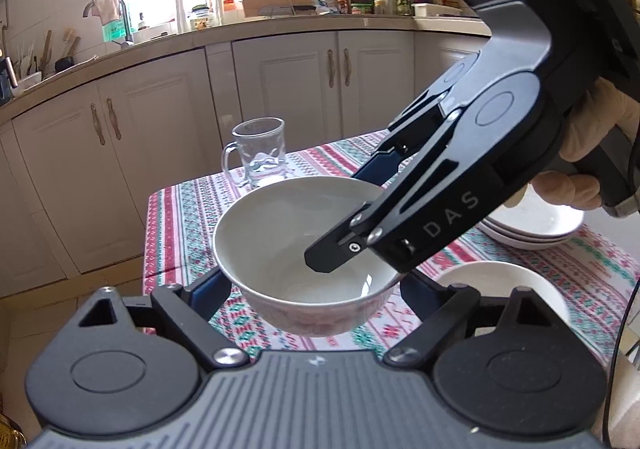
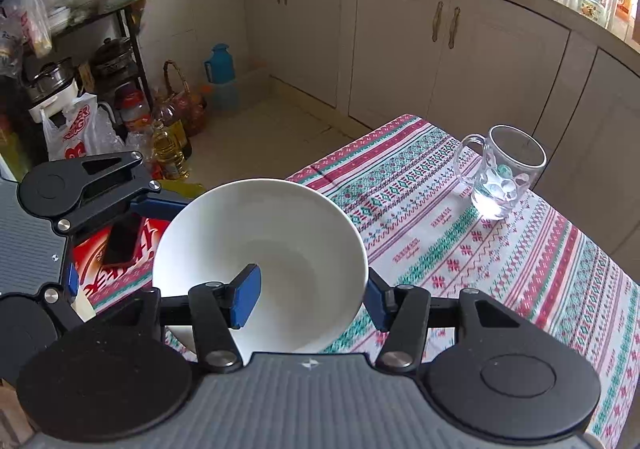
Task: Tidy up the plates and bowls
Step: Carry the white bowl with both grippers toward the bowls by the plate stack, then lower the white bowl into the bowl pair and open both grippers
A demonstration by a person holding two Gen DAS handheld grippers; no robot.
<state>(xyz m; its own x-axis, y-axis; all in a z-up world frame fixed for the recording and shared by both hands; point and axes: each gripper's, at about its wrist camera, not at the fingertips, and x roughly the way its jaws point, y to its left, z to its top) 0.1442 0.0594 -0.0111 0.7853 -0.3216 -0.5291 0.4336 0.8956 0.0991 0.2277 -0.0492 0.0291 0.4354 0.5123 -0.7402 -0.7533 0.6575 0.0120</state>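
A white bowl (image 1: 304, 249) with a pink-patterned outside hangs above the patterned tablecloth (image 1: 180, 217). My left gripper (image 1: 316, 293) is spread wide on either side of the bowl's base; contact is hidden. My right gripper (image 1: 352, 209) comes in from the upper right with one finger inside the bowl and one outside. In the right wrist view the same bowl (image 2: 260, 249) sits between that gripper's blue pads (image 2: 246, 299), wall held between them, and my left gripper (image 2: 120, 217) shows at left. A second white bowl (image 1: 508, 289) and stacked white plates (image 1: 532, 225) lie at right.
A clear glass mug (image 1: 260, 153) stands on the table's far corner, also in the right wrist view (image 2: 504, 173). Kitchen cabinets (image 1: 280, 89) and a cluttered counter run behind. Oil bottles (image 2: 168, 145), a basket and a loaded shelf stand on the floor at left.
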